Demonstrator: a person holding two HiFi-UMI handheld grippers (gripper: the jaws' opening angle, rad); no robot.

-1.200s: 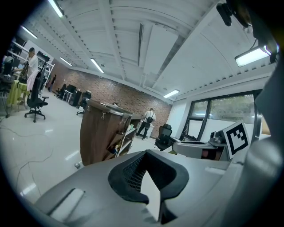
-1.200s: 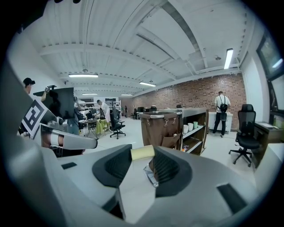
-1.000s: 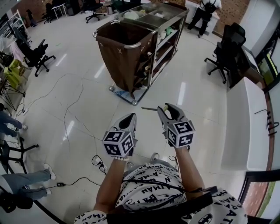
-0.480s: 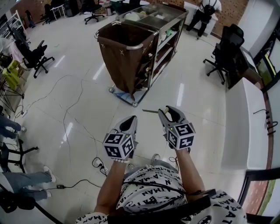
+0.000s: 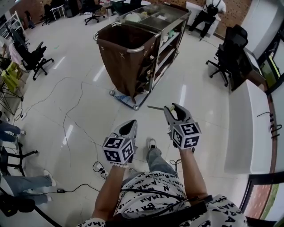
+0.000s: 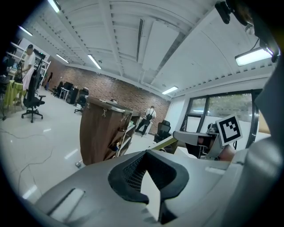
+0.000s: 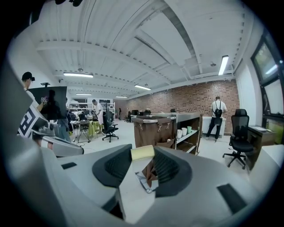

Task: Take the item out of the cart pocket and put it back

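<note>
The cart (image 5: 171,40) stands on the floor at far centre, its bag (image 5: 120,62) hanging on the near-left end and its shelves facing right. Near, well apart from it, the left gripper (image 5: 130,124) sits left of the right gripper (image 5: 171,108), and a slim item (image 5: 155,107) between the right gripper's jaws sticks out to the left. Cables (image 5: 73,106) lie on the floor left of both. An office chair (image 5: 35,55) stands far left and another chair (image 5: 230,51) right of the cart. A counter (image 5: 250,133) runs along the right edge. A person (image 5: 208,9) stands behind the cart, far right.
</note>
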